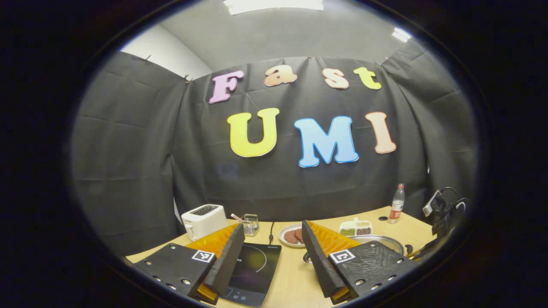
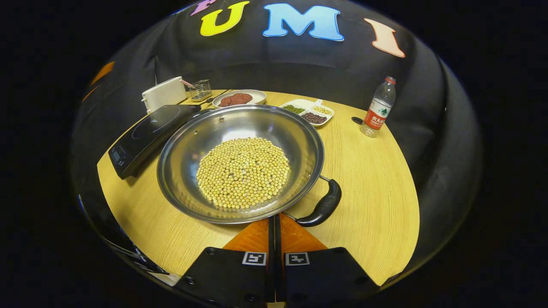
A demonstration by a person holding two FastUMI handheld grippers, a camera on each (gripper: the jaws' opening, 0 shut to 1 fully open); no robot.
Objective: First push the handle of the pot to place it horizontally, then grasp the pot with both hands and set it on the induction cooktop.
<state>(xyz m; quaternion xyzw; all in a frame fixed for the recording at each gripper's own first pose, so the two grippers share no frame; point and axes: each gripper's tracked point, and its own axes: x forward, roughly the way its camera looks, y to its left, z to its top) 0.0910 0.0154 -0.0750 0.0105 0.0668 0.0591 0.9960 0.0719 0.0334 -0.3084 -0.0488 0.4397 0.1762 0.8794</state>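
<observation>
1. In the left gripper view, the left claw point(image 1: 270, 252) is hanging spread wide above the bench point(image 1: 295, 273), its 2 fingers framing the cooktop point(image 1: 252, 269); the pot point(image 1: 383, 243) is peeking out behind the far finger.
2. In the right gripper view, the right claw point(image 2: 274, 233) is sitting pressed together, pinching nothing, its tips reaching the near rim of the pot point(image 2: 239, 162), which is holding beans point(image 2: 243, 172) and resting beside the cooktop point(image 2: 147, 132), its handle point(image 2: 323, 205) angling toward the claw.

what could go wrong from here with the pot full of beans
1. The pot is wide, shallow and holds loose soybeans; a hard shove on the black handle or a tilted lift could spill them.
2. The right gripper is shut at the pot's rim beside the handle; it could push the rim and slide the whole pot toward the induction cooktop.
</observation>
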